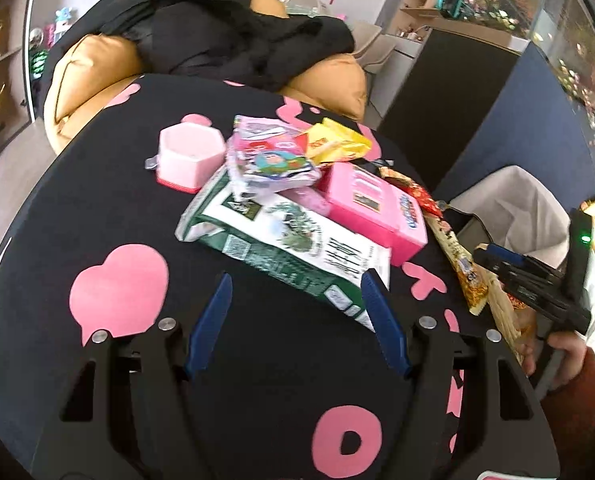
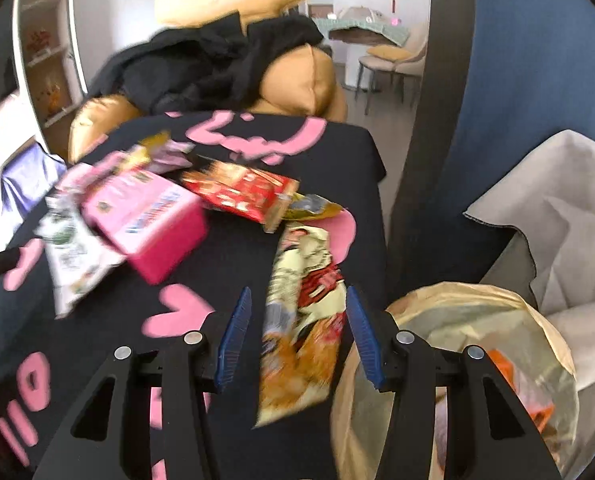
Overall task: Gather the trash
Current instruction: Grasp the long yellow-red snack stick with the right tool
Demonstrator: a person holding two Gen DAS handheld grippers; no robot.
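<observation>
A table covered by a black cloth with pink shapes [image 1: 97, 216] carries a heap of trash near its middle and right side. In the left wrist view, the left gripper [image 1: 297, 296] hovers low over the cloth with its blue fingers [image 1: 213, 316] standing apart and nothing between them; the right finger tip lies just beside the near corner of a large white and green snack bag [image 1: 289, 248]. On the far end of this bag rests a crumpled pink and white printed pouch [image 1: 273, 156], and a bright pink cardboard box [image 1: 373, 208] sits just to the right of the bag. A pale pink hexagonal plastic cup [image 1: 189, 156] stands at the far left of the heap, and a yellow wrapper [image 1: 337, 140] lies at the far right.

In the right wrist view, the right gripper [image 2: 297, 316] has its jaws spread — a long cream, red and orange snack wrapper [image 2: 305, 308] lies on the cloth between the blue fingers, but the pads do not press on it. Farther away lies a red foil snack packet [image 2: 241, 192]. Just beside the table, on the right, hangs a translucent yellowish plastic trash bag [image 2: 457, 320] with some orange pieces inside — it is open at the top. Behind the table stands a tan armchair [image 2: 317, 84] with black clothing [image 2: 217, 64] on it.
</observation>
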